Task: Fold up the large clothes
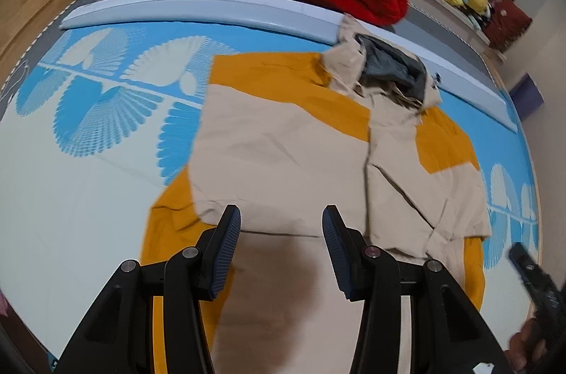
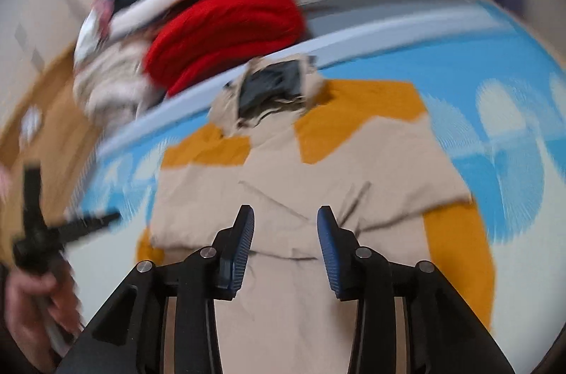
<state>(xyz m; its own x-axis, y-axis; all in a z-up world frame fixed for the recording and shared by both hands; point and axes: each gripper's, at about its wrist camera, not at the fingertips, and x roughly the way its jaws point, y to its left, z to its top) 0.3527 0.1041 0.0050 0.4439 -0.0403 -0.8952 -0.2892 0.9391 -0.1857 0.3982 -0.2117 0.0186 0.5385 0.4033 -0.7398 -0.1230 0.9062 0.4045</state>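
Item: beige-and-orange jacket (image 1: 283, 144) flat on the blue mat (image 1: 88, 161), sleeves folded in; my left gripper (image 1: 281, 232) and right gripper (image 2: 286, 232) hover, fingers spread, empty; next, I judge, pinch hem, fold toward hood (image 1: 389, 69).

The right hand-held gripper (image 2: 285, 222) hangs with jaws apart above a beige-and-orange jacket (image 2: 293, 190) spread on a blue mat (image 2: 495, 84). Its hood (image 2: 272, 87) lies at 12 o'clock, a red blanket (image 2: 230, 30) at 11. The left hand-held gripper (image 2: 70, 225) blurs at 9.
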